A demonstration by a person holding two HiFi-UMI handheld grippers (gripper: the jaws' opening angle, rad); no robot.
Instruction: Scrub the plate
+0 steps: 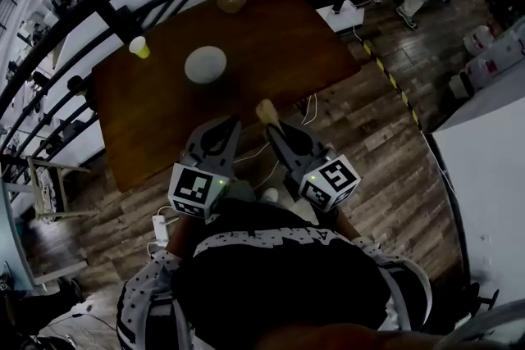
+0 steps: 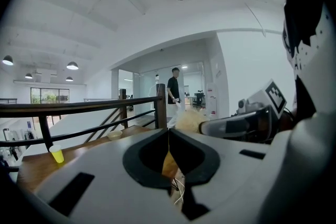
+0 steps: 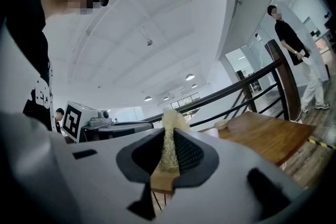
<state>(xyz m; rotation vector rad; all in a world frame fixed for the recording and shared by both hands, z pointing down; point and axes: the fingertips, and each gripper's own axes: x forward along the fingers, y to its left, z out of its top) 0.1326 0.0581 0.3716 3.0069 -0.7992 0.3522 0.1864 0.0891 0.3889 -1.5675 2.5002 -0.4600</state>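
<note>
Head view, 1 plate [image 1: 205, 65], 1 brush [image 1: 267, 111]

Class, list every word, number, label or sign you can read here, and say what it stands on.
No readable text anywhere.
Left marker cube: black-and-white squares only, no letters.
Right marker cube: the same.
White print on the person's black shirt: too blurred to read.
</note>
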